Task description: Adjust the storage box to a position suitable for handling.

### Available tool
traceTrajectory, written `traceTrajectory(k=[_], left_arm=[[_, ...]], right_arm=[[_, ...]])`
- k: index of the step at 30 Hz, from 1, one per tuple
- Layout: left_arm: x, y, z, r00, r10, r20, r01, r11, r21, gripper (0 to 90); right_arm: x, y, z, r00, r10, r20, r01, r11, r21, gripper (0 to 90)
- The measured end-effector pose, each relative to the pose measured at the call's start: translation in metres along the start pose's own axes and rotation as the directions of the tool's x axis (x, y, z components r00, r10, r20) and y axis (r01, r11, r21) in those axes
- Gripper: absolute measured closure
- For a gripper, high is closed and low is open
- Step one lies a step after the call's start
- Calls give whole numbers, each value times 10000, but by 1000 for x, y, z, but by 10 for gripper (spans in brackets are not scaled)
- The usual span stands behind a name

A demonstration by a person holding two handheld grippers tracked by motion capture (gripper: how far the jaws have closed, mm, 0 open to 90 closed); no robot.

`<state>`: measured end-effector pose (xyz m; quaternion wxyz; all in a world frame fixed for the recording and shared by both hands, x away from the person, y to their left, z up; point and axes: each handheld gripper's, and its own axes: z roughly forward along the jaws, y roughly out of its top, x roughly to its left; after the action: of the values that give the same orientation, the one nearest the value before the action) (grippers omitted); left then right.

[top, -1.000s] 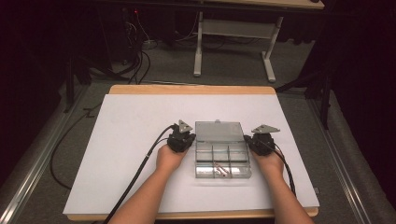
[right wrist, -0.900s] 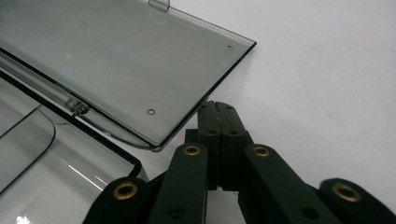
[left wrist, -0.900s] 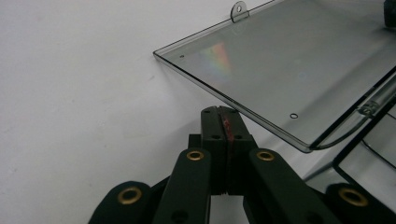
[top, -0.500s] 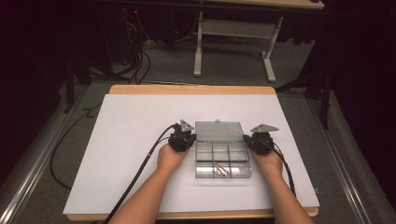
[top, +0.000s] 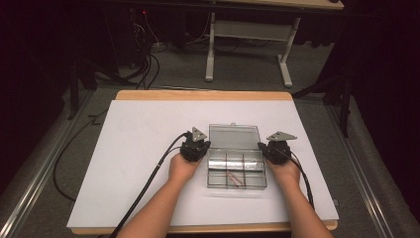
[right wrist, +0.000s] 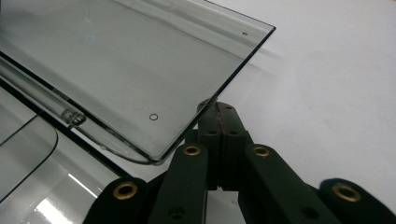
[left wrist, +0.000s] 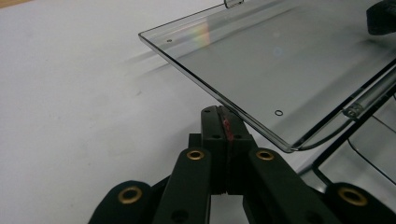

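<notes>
A clear plastic compartment box (top: 236, 171) sits on the white table cover, its lid (top: 234, 135) swung open and leaning back. A thin reddish piece (top: 234, 178) lies in a front compartment. My left gripper (top: 198, 144) is at the box's left side, beside the hinge end of the lid. My right gripper (top: 270, 148) mirrors it on the right. In the left gripper view the jaws (left wrist: 223, 116) are shut, just under the lid's (left wrist: 289, 56) side edge. The right gripper view shows its jaws (right wrist: 218, 112) shut too, beneath the lid's (right wrist: 140, 60) opposite edge. Neither holds anything.
The white sheet (top: 148, 129) covers most of the wooden table (top: 198, 95). A black cable (top: 148, 183) trails from the left gripper toward the front edge, another (top: 304, 181) from the right. A white table frame (top: 247, 29) stands on the floor beyond.
Almost nothing differs. The left gripper has crept a little closer to the box's side; the lid stays open.
</notes>
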<state>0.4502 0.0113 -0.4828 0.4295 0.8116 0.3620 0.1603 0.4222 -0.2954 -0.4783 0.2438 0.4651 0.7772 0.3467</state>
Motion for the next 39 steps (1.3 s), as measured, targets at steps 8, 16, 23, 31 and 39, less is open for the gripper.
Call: traceTrajectory(k=[8,16,23,31,39], left_arm=[[-1,0,-1,10000,-8,-44,7,9998,-214,899],[2,2,-3,9998,-157,-77,153,9990,-429,898],[2,2,-3,9996,-277,-64,273,9983,-508,897],[3,4,-5,9993,-377,-73,371,9970,-676,897],[5,7,-8,9989,-451,-102,442,9959,-785,897]], right_arm=[[-2,2,-3,10000,-14,58,15,9999,-146,900],[-3,5,-6,10000,55,74,-53,9996,-293,900],[-3,7,-6,9999,63,110,-59,9994,-348,900],[-3,11,-8,9998,67,177,-61,9993,-370,900],[1,18,-10,9998,-59,166,67,9989,-473,900]])
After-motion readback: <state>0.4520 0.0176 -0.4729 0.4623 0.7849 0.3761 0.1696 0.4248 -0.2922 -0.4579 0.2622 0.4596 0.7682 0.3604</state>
